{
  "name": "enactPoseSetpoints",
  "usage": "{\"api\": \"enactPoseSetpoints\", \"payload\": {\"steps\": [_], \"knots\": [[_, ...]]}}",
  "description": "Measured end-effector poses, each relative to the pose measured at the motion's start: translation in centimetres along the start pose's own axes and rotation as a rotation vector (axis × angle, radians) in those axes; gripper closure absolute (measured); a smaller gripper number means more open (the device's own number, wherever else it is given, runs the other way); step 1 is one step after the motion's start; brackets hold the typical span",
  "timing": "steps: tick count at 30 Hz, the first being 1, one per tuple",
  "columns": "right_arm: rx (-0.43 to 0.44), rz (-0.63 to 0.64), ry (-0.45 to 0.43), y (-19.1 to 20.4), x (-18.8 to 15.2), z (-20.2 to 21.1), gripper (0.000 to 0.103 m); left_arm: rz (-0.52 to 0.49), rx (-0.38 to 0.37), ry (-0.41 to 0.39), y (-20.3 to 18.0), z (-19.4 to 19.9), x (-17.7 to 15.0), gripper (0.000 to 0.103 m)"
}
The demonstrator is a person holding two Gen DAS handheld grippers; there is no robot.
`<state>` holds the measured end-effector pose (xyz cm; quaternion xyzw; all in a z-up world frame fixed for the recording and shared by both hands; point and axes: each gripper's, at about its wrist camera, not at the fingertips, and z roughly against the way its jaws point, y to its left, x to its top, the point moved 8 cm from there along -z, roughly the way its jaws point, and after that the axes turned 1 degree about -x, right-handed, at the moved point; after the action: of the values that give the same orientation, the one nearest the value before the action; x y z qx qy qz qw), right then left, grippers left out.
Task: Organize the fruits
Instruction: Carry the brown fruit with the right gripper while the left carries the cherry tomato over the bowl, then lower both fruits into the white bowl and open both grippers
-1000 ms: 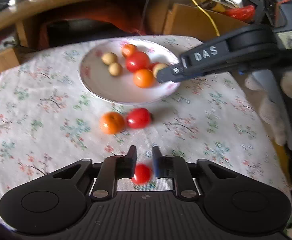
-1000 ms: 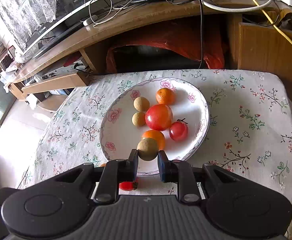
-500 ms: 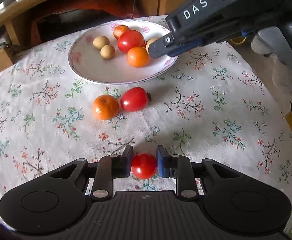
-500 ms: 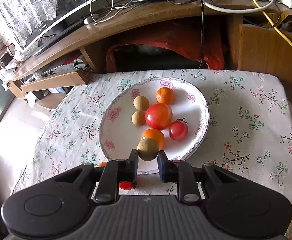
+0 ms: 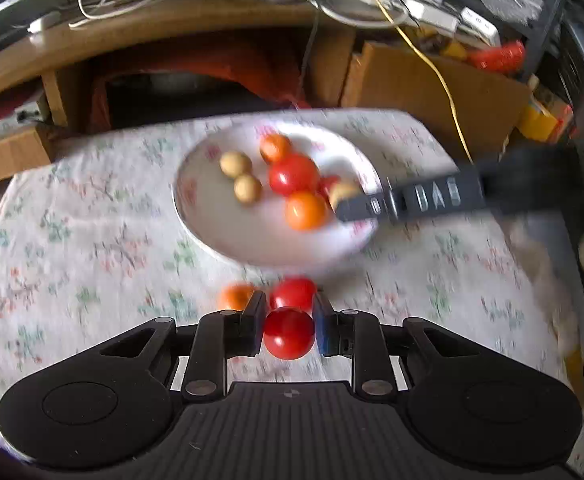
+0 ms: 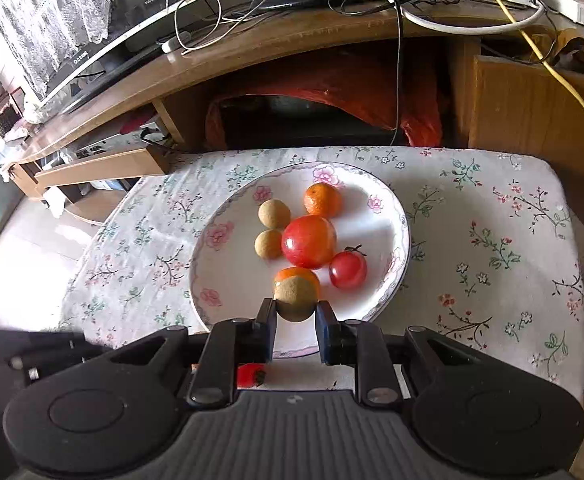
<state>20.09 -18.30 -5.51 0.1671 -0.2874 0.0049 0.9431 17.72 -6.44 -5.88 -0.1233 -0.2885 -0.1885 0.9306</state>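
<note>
Gripping a tomato [image 5: 288, 333], the left gripper [image 5: 288, 322] faces table fruit (right gripper [image 6: 295, 320] clamps a longan [image 6: 295, 298]).

Plate [image 6: 399, 216] mid-table w/ fruit in it, two fruits [image 5: 292, 292] on cloth [image 6: 491, 248] before it

Black ribbed gripper [image 5: 288, 330], blue pads, "DAS" lettering.

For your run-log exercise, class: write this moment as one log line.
left gripper: shut on red tomato | right gripper: shut on tan fruit, over plate | tablecloth: orange, tomato left
</note>
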Motion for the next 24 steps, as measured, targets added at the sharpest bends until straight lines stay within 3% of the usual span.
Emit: {"api": "enactPoseSetpoints", "payload": {"steps": [9, 24], "knots": [[-0.022, 0.016, 0.026, -0.1, 0.0, -1.3, 0.081, 0.026, 0.013, -0.025, 1.2, -2.2, 3.2, 0.071], [-0.049, 0.014, 0.036, -0.7, 0.2, -2.1, 0.079, 0.055, 0.020, -0.019, 1.3, -3.5, 3.5, 0.071]]}}
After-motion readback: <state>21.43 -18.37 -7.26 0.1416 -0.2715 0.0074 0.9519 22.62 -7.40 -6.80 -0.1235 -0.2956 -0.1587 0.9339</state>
